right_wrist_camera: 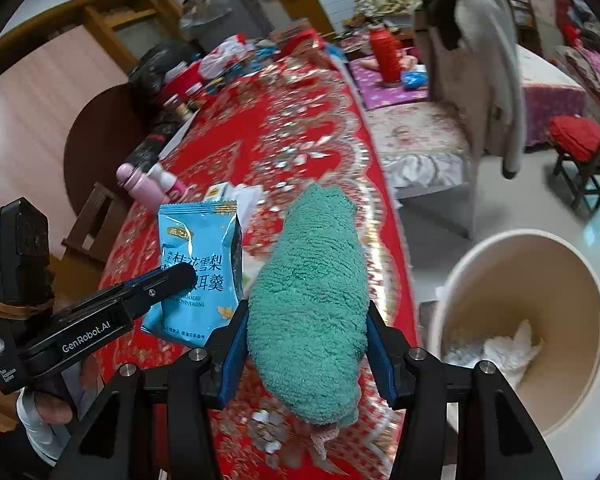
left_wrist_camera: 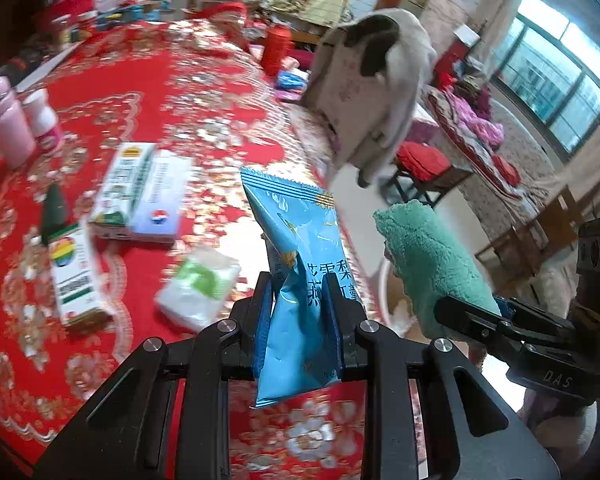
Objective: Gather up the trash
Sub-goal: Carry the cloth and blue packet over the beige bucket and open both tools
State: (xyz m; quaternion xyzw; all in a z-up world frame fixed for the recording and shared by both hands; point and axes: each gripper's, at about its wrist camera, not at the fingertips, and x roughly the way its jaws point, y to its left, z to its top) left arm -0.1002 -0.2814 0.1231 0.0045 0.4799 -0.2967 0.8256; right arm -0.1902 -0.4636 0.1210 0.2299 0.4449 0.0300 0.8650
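My left gripper is shut on a light blue snack wrapper, which stands upright between the pads above the red tablecloth. The right wrist view shows the same wrapper with the left gripper on it. My right gripper is shut on a rolled green towel; that towel also shows in the left wrist view, to the right of the wrapper. A beige trash bin stands on the floor past the table's right edge, with white crumpled paper inside.
On the table lie two medicine boxes, a rainbow-marked box, a tissue pack and pink bottles. Clutter fills the far end. A chair draped with a grey coat and a red stool stand beside the table.
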